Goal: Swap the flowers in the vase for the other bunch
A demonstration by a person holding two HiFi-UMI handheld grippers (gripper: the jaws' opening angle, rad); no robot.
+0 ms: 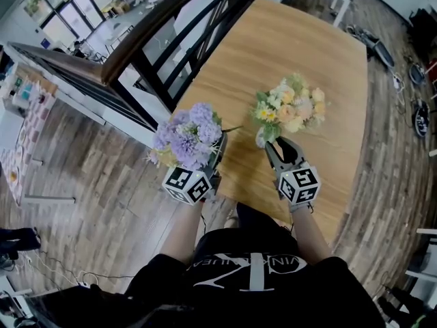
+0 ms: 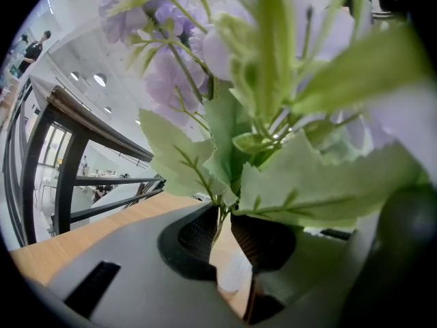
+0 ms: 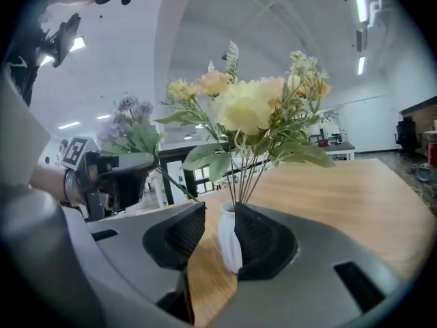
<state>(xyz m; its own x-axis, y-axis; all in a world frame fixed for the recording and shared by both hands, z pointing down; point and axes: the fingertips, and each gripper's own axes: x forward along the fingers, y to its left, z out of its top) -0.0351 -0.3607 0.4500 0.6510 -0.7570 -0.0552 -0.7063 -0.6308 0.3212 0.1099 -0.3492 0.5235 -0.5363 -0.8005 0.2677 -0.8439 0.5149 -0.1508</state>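
A purple flower bunch (image 1: 189,137) stands upright in my left gripper (image 1: 216,150), which is shut on its thin green stems (image 2: 220,219); leaves and blooms fill the left gripper view. Yellow and cream flowers (image 1: 291,106) stand in a small white vase (image 1: 261,139) on the wooden table (image 1: 300,39). My right gripper (image 1: 272,146) reaches the vase from the near side. In the right gripper view the vase (image 3: 229,242) sits between the jaws against the right pad (image 3: 259,241), with a gap to the left pad, so that gripper is open. The left gripper (image 3: 109,173) shows there at the left.
A black railing with a wooden handrail (image 1: 153,43) runs along the table's left edge. The table's near edge lies just below both grippers. Wooden floor surrounds the table, with dark objects (image 1: 420,115) on it at the right.
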